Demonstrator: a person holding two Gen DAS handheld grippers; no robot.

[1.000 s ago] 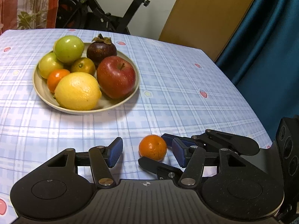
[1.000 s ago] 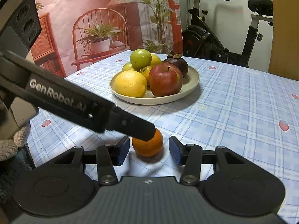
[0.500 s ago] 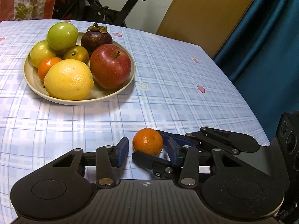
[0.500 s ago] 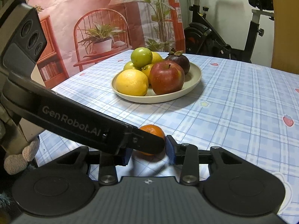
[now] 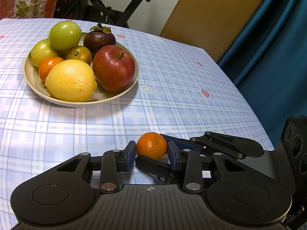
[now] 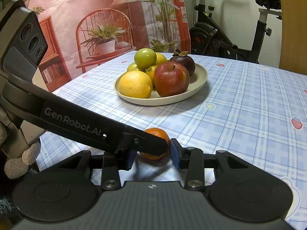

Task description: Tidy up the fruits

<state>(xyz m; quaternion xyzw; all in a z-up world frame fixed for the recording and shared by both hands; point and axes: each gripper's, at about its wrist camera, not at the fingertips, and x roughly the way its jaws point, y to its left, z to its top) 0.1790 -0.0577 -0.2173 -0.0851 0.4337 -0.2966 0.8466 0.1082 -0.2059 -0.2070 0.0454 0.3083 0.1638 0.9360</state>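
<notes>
A beige plate [image 5: 32, 80] sits at about ten o'clock in the left wrist view, on the blue plaid tablecloth [image 5: 172, 95]. Piled on it, from left to right, are two green fruits [image 5: 64, 32], a small orange [image 5: 49, 67], a big lemon [image 5: 71, 80] whose long axis runs roughly from eight to two o'clock, a greenish citrus [image 5: 78, 53], a red apple [image 5: 114, 70] with its stem up, and a dark mangosteen [image 5: 99, 37] at the back.

Well apart from the plate, at six o'clock, a loose mandarin [image 5: 151, 145] rests on the cloth. It is nearly round, so no long axis or pointing direction can be made out.

The left gripper [image 5: 151, 154] has its blue pads on either side of the mandarin; the left pad looks just touching, the right pad very close, so a firm pinch cannot be told. The right gripper [image 6: 153, 156] brackets the same mandarin [image 6: 156, 132] from the other side, jaws narrowed around it; the left gripper's finger hides the near contact. A bike stands beyond the table at twelve o'clock.
</notes>
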